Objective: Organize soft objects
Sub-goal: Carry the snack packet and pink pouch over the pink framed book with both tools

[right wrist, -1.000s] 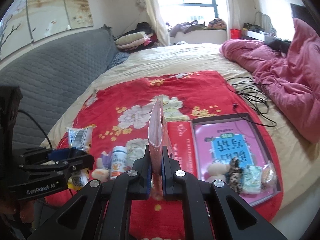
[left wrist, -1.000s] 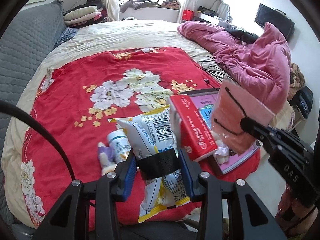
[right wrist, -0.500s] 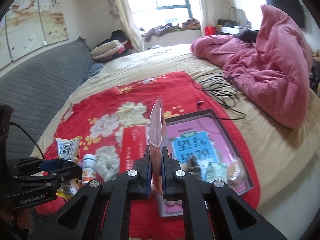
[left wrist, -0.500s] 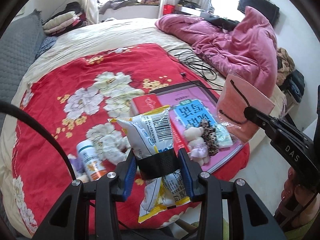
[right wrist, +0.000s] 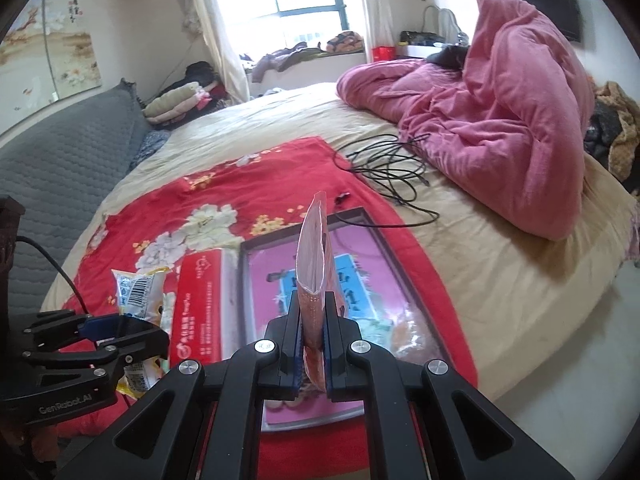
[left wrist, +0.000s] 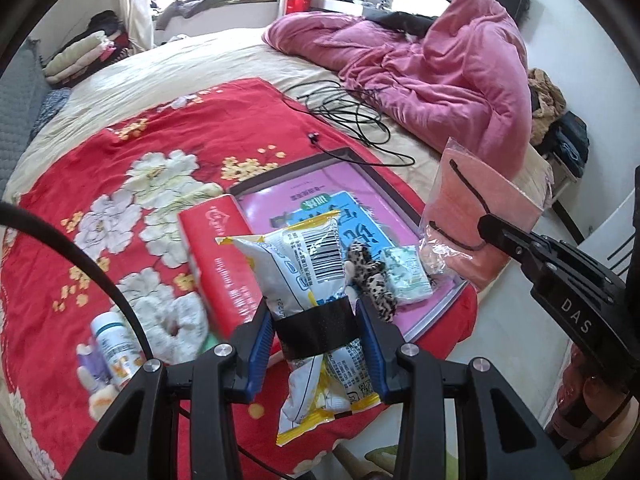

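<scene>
My left gripper (left wrist: 316, 328) is shut on a white and yellow snack bag (left wrist: 308, 264) and holds it above the near edge of the red floral blanket (left wrist: 120, 168). My right gripper (right wrist: 313, 344) is shut on a pink cloth in a clear plastic bag (right wrist: 314, 256), held upright over the shallow box lid with a pink and blue print (right wrist: 360, 248). The pink bag also shows in the left wrist view (left wrist: 476, 216), at the lid's right side. A leopard scrunchie (left wrist: 370, 276), a small green packet (left wrist: 404, 272) and other soft bits lie in the lid (left wrist: 312, 188).
A red tissue box (left wrist: 216, 256) lies left of the lid. A white fluffy scrunchie (left wrist: 168, 316), a pill bottle (left wrist: 114, 344) and a small purple bottle (left wrist: 90, 368) lie at the blanket's near left. Black cables (left wrist: 348, 116) and a pink duvet (left wrist: 440, 72) lie beyond.
Both grippers have swung to the right with their loads. The lid and tissue box now sit under them, and the bottles have slid to the far left of view.
</scene>
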`<move>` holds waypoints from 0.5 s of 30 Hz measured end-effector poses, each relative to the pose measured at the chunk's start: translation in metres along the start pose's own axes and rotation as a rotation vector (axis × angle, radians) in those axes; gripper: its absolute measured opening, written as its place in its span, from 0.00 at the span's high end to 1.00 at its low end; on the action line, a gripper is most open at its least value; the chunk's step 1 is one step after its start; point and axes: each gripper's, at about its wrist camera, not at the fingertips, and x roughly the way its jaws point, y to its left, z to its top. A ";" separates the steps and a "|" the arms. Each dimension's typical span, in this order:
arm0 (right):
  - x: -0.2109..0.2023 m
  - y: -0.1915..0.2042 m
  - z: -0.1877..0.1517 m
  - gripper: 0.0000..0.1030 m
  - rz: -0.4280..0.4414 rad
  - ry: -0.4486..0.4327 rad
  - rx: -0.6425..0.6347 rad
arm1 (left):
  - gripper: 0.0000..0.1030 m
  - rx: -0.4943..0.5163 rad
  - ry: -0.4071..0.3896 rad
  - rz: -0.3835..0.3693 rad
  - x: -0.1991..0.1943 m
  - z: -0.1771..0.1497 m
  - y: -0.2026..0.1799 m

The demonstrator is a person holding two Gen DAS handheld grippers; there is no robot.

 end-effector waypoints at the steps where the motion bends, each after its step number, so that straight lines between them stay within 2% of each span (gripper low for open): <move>1: 0.001 -0.003 0.000 0.93 -0.009 0.001 0.003 | 0.60 0.004 0.005 -0.004 0.005 0.002 -0.002; 15: 0.032 -0.036 -0.005 0.93 -0.075 0.037 0.016 | 0.60 0.040 0.081 -0.019 0.074 0.010 -0.024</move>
